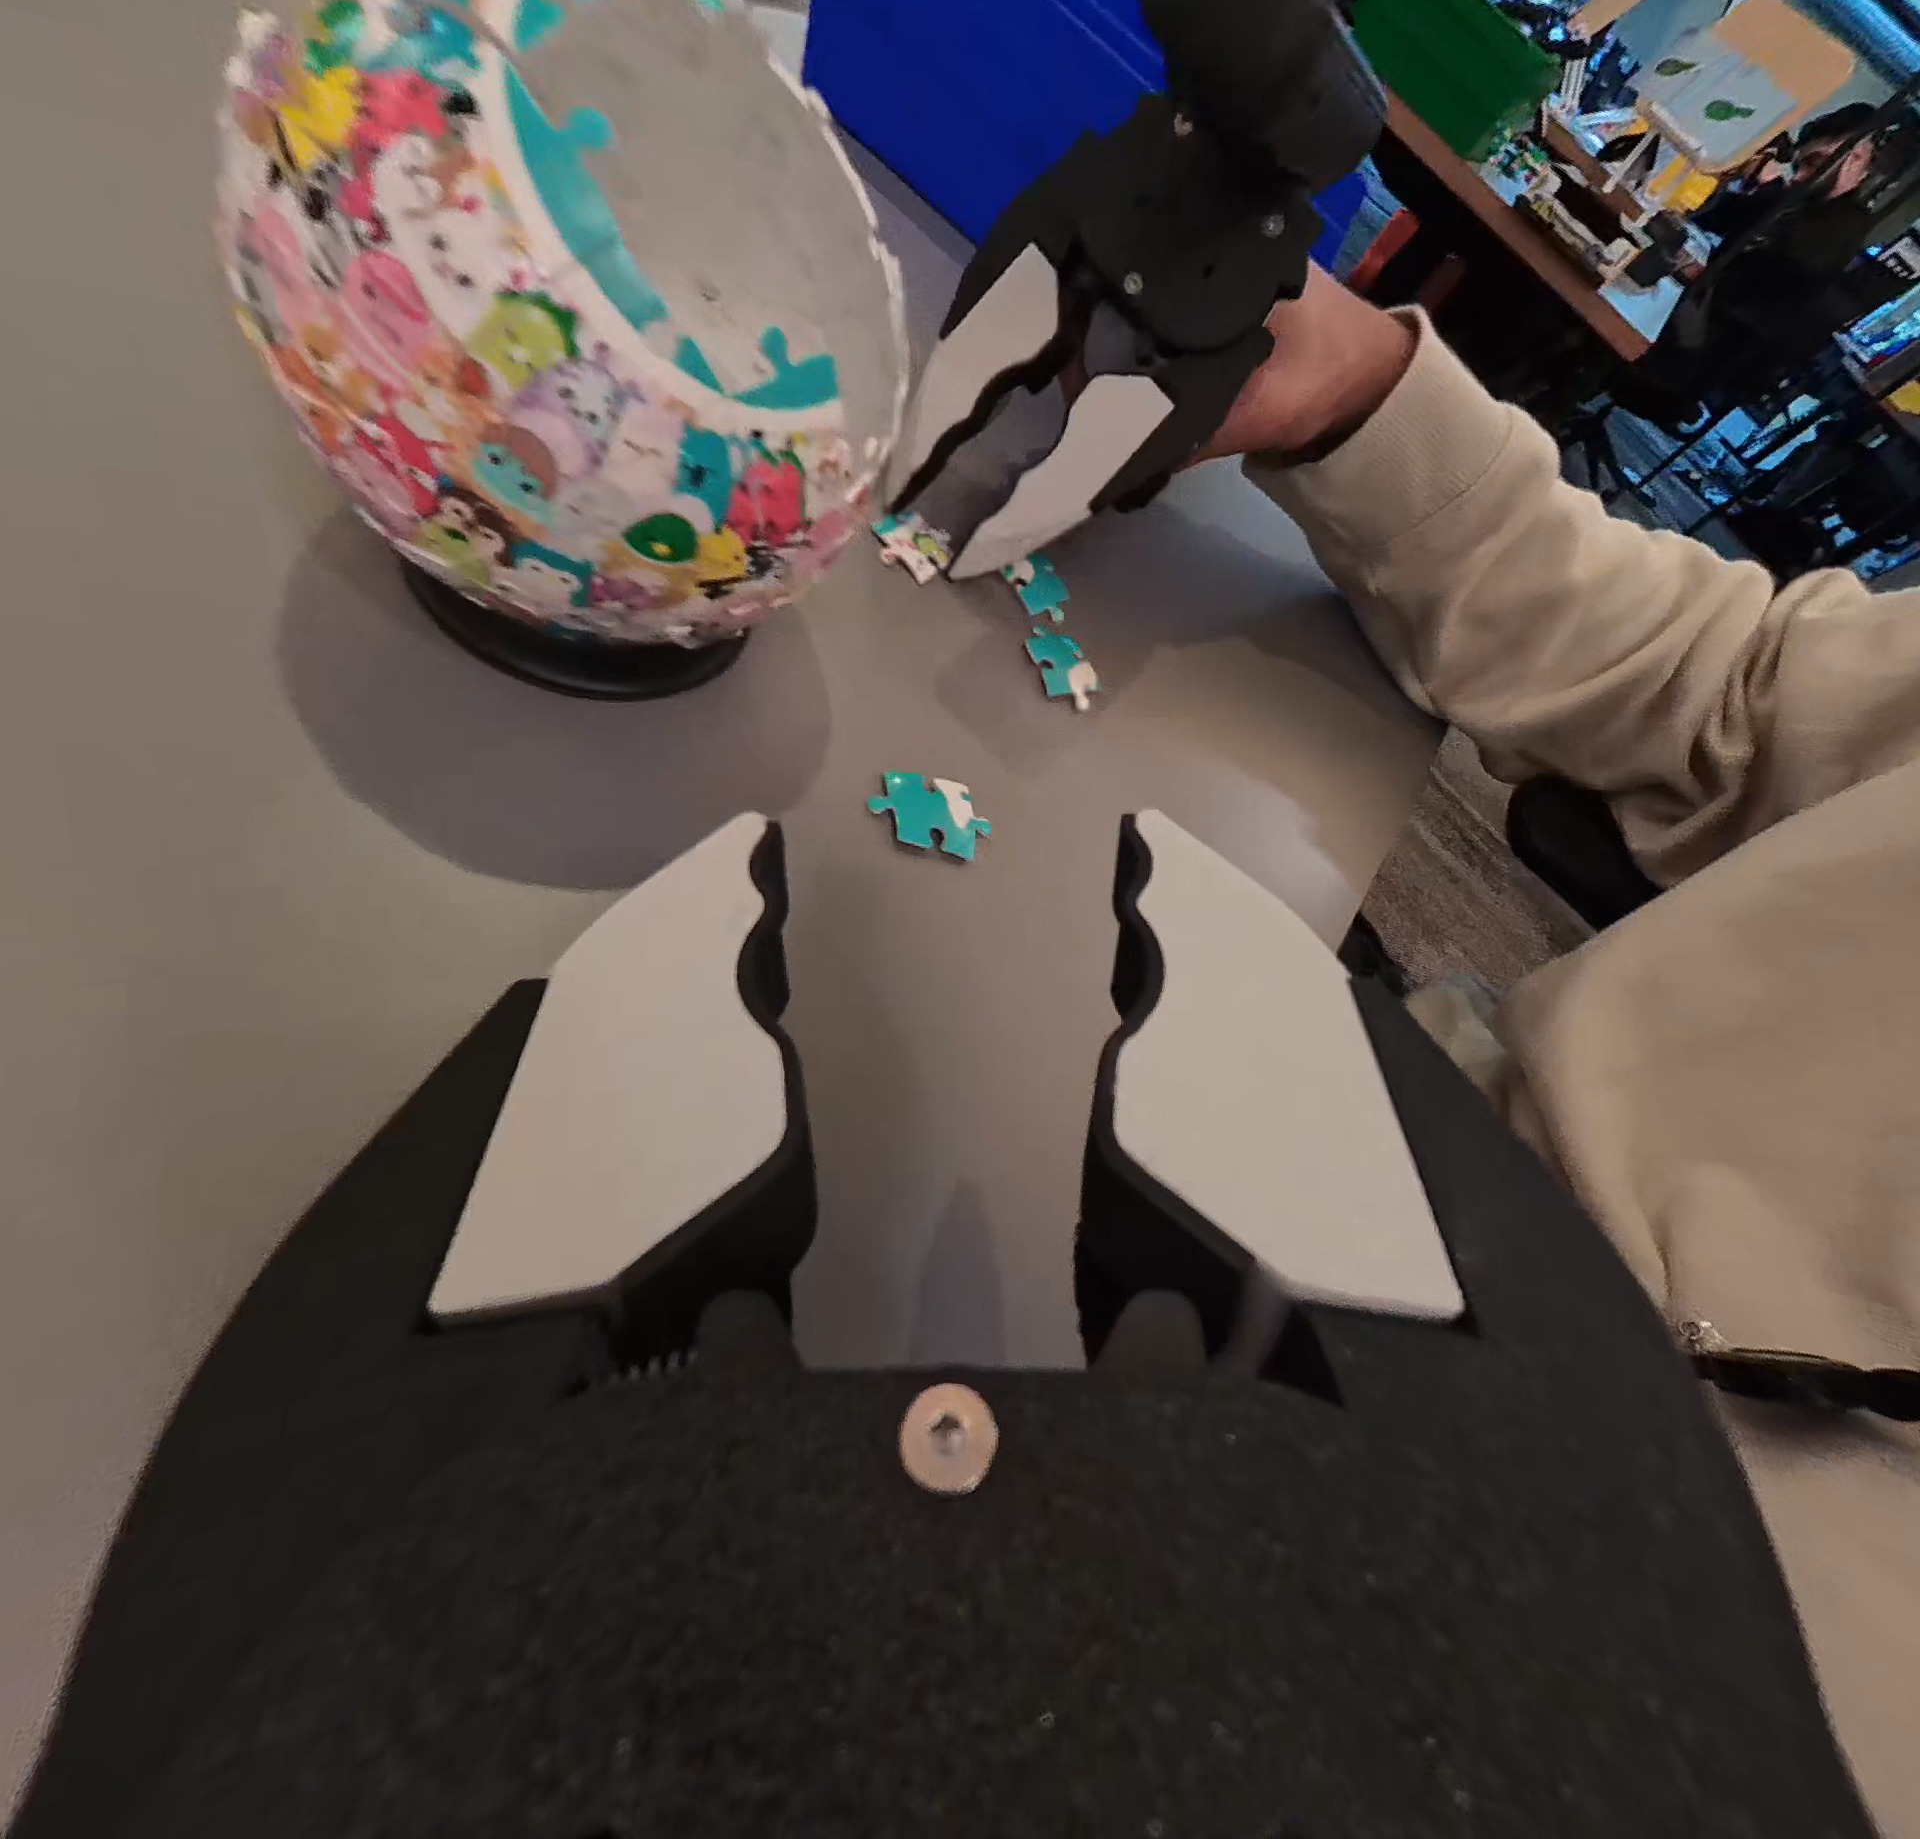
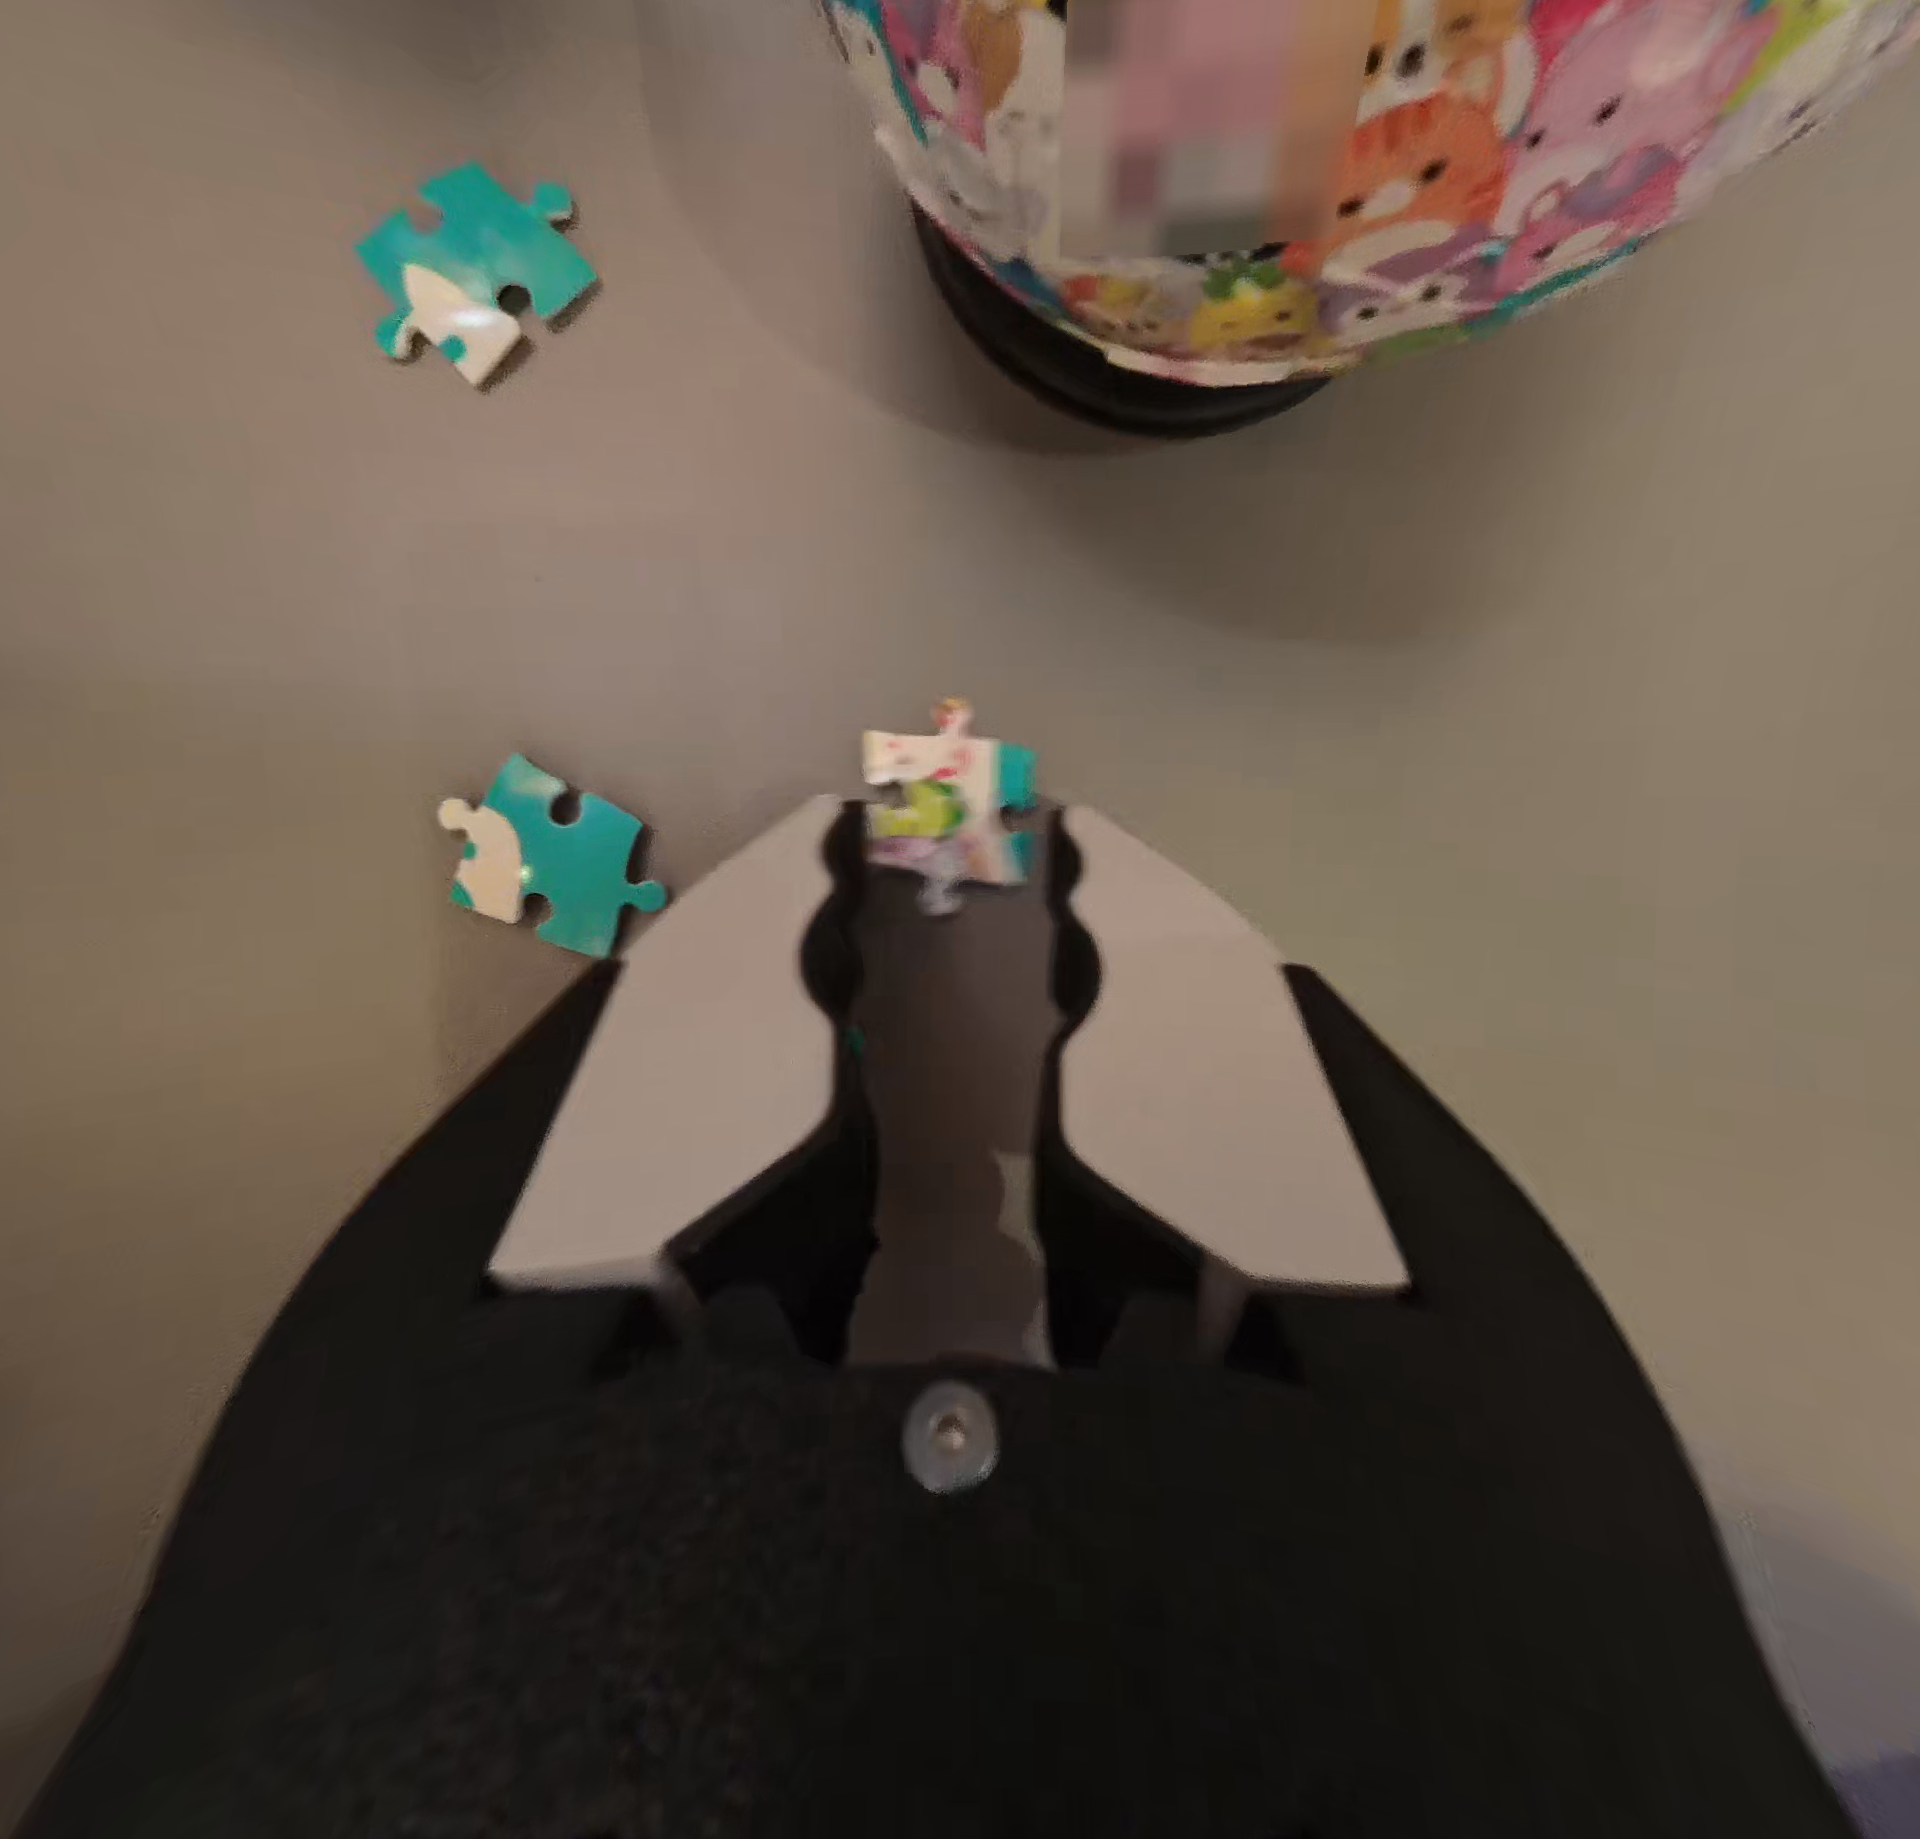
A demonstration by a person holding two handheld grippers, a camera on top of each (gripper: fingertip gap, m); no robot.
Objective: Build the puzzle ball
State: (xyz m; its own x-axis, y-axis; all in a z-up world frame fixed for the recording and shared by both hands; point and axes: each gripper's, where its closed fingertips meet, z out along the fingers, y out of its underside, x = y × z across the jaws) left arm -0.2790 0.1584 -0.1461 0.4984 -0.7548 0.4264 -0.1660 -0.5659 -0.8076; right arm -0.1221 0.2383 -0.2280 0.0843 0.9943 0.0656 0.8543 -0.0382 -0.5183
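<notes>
Right gripper [image 2: 951, 828], tips down on the grey table [image 2: 260, 594], brackets a multicoloured puzzle piece [image 2: 945, 802] without pinching; left gripper [image 1: 951, 833] spread over bare tabletop. Unfinished, gaping puzzle ball [image 1: 540, 314] sits nearby on its black stand [image 1: 582, 651].

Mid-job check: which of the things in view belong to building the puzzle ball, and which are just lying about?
For the job:
- puzzle ball, partly built, on its black stand
- multicoloured piece between the right tool fingertips
- three loose teal-and-white pieces
- left tool, open, empty

Lying about:
- blue bin
- green bin
- background tables
</notes>
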